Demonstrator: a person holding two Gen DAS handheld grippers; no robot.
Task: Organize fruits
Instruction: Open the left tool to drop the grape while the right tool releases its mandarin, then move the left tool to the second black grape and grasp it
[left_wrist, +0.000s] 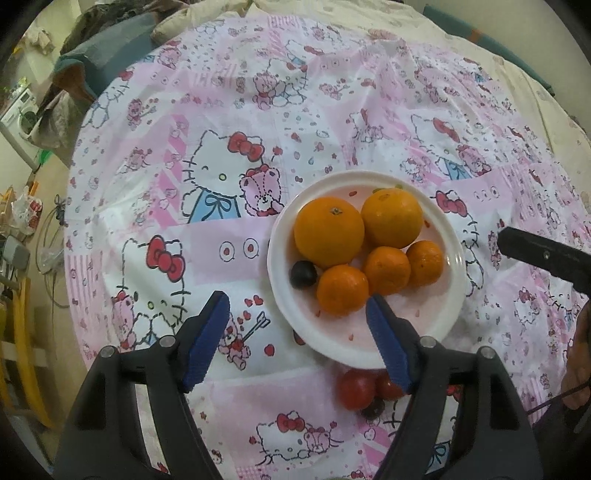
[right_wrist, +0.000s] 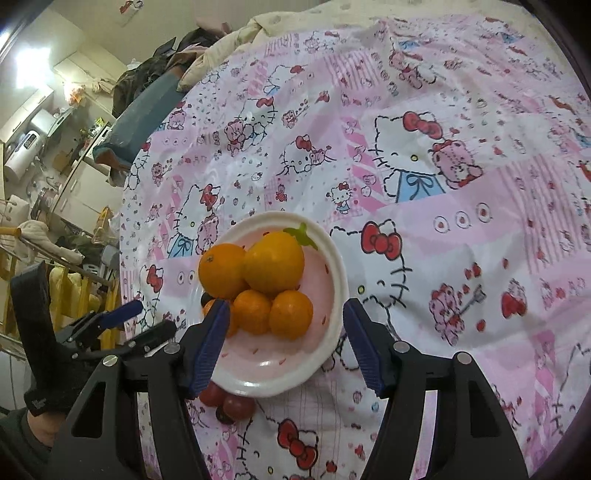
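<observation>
I see the plate (left_wrist: 452, 291) just right of centre in the left wrist view, white with a pink inside, sitting on the tablecloth (left_wrist: 229, 122). On it are two big oranges (left_wrist: 328, 230) side by side toward the top, three smaller tangerines (left_wrist: 386, 269) touching in a row below them, and one dark grape (left_wrist: 303, 274) at the plate's left inner edge, touching the nearest orange. Below the plate's lower rim, on the cloth, lie two red tomatoes (left_wrist: 356, 389) with another dark fruit just under them; I cannot tell what it is.

My left gripper (left_wrist: 297, 308) hangs over the plate's lower edge, jaws spread wide with nothing between them, its right finger over the rim. My right gripper (right_wrist: 282, 310) is likewise spread and empty, framing the plate (right_wrist: 334, 314) in the lower centre of its view, the tangerines (right_wrist: 291, 314) between its blue fingers (right_wrist: 364, 347). The tomatoes (right_wrist: 238, 406) show at the plate's lower left there, touching each other
</observation>
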